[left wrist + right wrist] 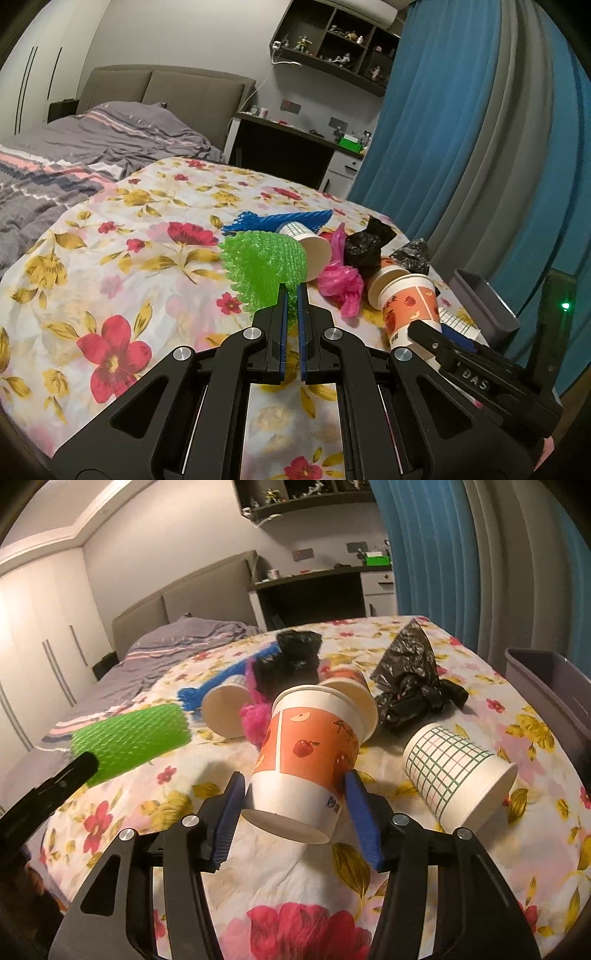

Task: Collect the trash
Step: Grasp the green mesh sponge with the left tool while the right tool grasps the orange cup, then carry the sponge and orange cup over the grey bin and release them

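Left gripper (291, 295): jaws clamped on green foam net (264, 271), held above floral tabletop (110, 258). Right gripper (295, 805): jaws astride apple-print paper cup (308, 760), base nearest, seemingly gripped. Grey bin (546, 686) lay rightward, nearer right gripper.

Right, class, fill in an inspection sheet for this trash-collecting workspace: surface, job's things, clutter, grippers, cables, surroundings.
Surface: round table under a floral cloth.
Job's things: green foam net; blue foam net; orange apple-print cup; second orange cup lying behind it; grid-print cup on its side; another cup on its side; pink plastic bag; two crumpled black bags; grey bin at the table's right edge.
Clutter: nothing seen beyond the trash.
Grippers: left gripper shut on the green foam net; right gripper straddles the orange apple-print cup, contact unclear.
Cables: white cable on the far wall.
Surroundings: bed, desk, wall shelf, blue curtain.
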Tool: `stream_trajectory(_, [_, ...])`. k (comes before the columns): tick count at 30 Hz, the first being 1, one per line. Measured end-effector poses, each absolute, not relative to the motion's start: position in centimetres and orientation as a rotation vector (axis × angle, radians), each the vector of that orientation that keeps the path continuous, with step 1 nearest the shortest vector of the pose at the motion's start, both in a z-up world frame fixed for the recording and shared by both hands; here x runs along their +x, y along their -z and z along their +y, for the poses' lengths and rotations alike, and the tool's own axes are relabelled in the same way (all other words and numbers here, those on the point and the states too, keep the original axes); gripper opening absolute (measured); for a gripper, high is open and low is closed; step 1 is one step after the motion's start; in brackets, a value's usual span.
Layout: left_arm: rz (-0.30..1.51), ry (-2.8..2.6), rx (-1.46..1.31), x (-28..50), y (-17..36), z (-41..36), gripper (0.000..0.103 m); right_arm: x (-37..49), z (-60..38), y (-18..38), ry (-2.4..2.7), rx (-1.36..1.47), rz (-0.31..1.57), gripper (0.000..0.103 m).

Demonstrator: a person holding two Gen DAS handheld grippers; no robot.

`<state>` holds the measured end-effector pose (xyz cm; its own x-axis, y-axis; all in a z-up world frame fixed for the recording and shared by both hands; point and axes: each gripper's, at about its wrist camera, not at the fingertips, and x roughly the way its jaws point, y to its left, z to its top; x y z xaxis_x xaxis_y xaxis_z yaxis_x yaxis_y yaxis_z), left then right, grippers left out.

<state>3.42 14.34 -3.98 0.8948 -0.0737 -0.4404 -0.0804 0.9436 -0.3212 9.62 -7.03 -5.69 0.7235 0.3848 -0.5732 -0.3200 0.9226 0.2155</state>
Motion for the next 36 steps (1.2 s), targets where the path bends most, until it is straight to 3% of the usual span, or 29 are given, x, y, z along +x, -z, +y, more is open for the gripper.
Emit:
stream_trajectory(21, [0.407, 0.116, -0.263, 4.5, -0.3, 7.8, 0.004, 7.3, -13.7, 1.7, -0.381, 0.120, 0.507, 0.055])
stream_trajectory(36, [0.396, 0.473, -0.214, 12.4, -4.8, -8.9, 0.004, 9.3, -27.3, -1.3, -0.113, 0.133, 0.382, 0.055])
